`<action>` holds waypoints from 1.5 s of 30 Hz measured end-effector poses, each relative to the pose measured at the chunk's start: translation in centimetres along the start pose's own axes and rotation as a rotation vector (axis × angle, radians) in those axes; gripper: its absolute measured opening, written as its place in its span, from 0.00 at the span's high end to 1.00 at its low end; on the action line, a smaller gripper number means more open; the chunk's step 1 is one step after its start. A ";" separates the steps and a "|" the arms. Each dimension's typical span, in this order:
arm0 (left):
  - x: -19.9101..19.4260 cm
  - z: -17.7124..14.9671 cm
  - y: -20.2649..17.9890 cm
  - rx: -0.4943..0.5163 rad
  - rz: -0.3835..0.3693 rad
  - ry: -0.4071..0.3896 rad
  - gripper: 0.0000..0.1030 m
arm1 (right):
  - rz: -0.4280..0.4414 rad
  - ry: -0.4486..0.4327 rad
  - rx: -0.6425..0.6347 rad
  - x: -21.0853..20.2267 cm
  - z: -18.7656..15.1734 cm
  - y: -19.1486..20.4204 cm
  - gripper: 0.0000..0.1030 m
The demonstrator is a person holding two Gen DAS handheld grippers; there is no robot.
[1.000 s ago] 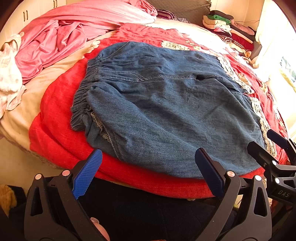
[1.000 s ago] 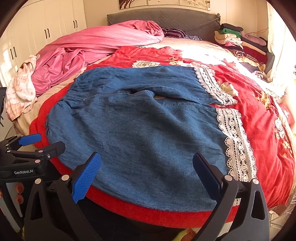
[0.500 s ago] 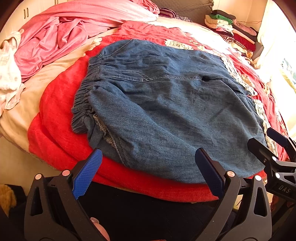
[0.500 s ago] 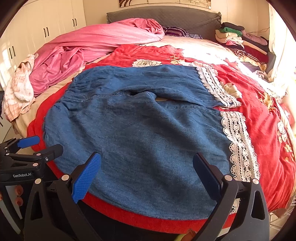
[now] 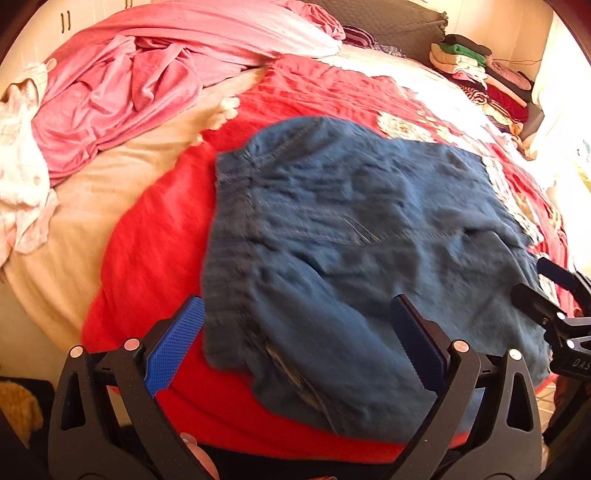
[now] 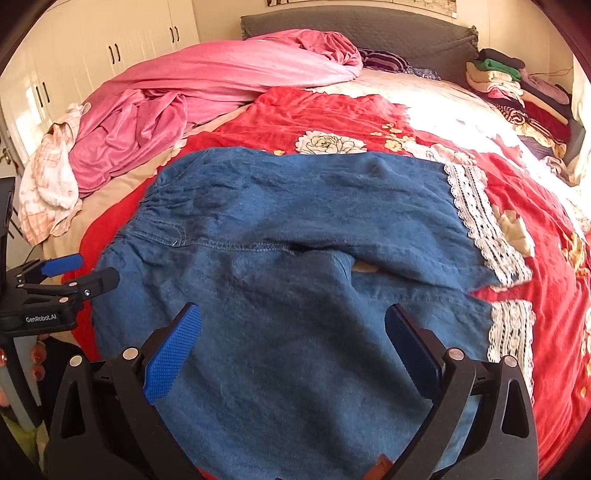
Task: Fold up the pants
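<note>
Blue denim pants (image 5: 351,240) (image 6: 295,266) with white lace hems (image 6: 476,210) lie spread flat on a red blanket (image 5: 155,251) (image 6: 546,295) on the bed, elastic waistband (image 5: 229,229) to the left. My left gripper (image 5: 295,339) hovers open over the near waist corner, holding nothing. Over the near pant leg, my right gripper (image 6: 291,343) is open too and empty. Each gripper shows at the edge of the other's view: the right one (image 5: 554,295) and the left one (image 6: 70,277).
A crumpled pink quilt (image 6: 207,96) and a pale checked cloth (image 6: 48,184) lie at the bed's left side. Stacked folded clothes (image 6: 517,85) sit at the far right by the grey headboard (image 6: 351,22). White wardrobes (image 6: 110,48) stand at left.
Both grippers have moved forward over the pants, so the denim now lies between their fingers. The left view shifted rightward along the waistband. Both stay open.
</note>
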State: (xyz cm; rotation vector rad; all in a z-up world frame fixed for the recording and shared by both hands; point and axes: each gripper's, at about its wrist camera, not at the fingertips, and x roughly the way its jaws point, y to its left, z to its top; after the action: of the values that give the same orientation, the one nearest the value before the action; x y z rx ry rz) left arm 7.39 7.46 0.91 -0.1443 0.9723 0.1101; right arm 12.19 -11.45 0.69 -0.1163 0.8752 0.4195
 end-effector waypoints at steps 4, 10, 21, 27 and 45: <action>1.7 3.0 2.0 0.015 0.030 0.004 0.08 | 0.018 -0.004 -0.052 1.9 3.1 0.2 0.04; 5.3 7.7 4.6 0.031 0.052 0.029 0.08 | 0.019 0.006 -0.109 5.4 8.1 0.1 0.04; 10.8 11.9 6.2 0.037 -0.088 0.059 0.31 | 0.037 0.083 -0.167 11.4 13.0 0.2 0.04; 12.3 11.6 5.3 0.088 -0.083 0.059 0.59 | 0.095 0.137 -0.209 14.1 14.9 0.8 0.04; 5.2 9.6 4.4 0.113 -0.122 -0.106 0.68 | 0.271 0.196 -0.625 18.0 16.5 7.5 0.76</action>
State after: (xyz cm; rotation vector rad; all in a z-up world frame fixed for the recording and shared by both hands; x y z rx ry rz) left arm 17.46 13.56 1.58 -0.0923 0.8593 -0.0485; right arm 31.23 5.33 -1.95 -0.6267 0.9301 0.9409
